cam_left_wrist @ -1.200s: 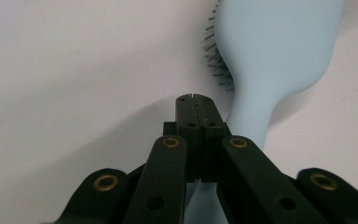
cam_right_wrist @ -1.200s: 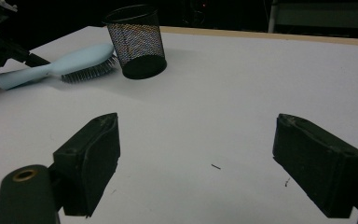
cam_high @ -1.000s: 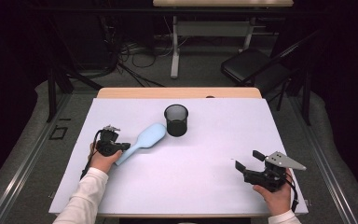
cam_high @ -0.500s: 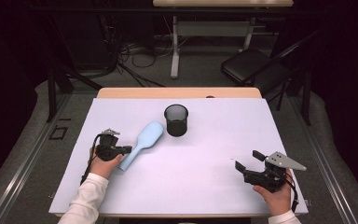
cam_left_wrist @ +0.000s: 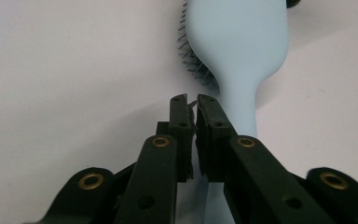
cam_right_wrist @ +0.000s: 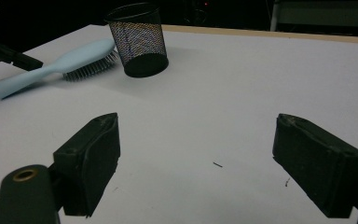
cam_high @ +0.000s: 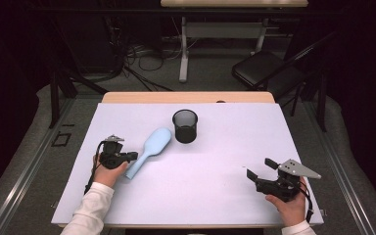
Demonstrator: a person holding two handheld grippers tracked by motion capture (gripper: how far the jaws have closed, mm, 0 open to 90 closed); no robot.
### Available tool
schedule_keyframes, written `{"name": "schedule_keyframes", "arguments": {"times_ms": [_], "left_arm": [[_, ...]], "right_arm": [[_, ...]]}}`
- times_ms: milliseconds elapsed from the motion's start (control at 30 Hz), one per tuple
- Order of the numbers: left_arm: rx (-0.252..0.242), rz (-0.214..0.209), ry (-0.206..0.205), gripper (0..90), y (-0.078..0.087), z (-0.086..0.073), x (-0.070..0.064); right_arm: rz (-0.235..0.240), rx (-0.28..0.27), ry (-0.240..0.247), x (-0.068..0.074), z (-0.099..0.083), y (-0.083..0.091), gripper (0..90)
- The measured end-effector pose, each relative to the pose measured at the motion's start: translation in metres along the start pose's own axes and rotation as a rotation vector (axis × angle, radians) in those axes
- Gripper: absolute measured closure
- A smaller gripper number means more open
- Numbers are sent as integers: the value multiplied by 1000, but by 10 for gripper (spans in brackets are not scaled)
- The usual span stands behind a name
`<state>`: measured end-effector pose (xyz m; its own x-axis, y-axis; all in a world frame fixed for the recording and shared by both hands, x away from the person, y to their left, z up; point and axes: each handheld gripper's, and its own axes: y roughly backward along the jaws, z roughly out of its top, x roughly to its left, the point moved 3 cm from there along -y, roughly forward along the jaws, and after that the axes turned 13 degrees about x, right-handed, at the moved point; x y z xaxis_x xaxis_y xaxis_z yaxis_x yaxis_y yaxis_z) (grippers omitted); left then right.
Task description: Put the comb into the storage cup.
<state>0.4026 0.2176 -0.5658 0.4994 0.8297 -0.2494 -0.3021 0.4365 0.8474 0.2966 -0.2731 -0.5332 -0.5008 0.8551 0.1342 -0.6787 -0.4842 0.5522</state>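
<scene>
On the bench's left side, our left claw (cam_high: 133,155) sits at the brush (cam_high: 149,149) handle, jaws pressed together with nothing between them

We see the brush lying bristles-down, just beside the mesh cup (cam_high: 185,126), its handle running under and to the right of the closed left claw (cam_left_wrist: 192,100); our right claw (cam_high: 254,177) rests well apart near the front right, jaws spread wide and holding nothing. We judge the risk to be a missed grip: closing beside the handle instead of around it could nudge the brush, spin it on its bristles, or shove its head into the light cup and tip it
</scene>
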Motion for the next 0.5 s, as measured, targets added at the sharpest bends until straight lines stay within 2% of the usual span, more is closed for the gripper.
{"name": "schedule_keyframes", "arguments": {"times_ms": [400, 500], "left_arm": [[-30, 16, -5, 703, 4, -1, -1], [-39, 21, -2, 634, 5, -1, -1]], "right_arm": [[0, 0, -3, -1, 0, 0, 147], [1, 3, -1, 0, 0, -1, 147]]}}
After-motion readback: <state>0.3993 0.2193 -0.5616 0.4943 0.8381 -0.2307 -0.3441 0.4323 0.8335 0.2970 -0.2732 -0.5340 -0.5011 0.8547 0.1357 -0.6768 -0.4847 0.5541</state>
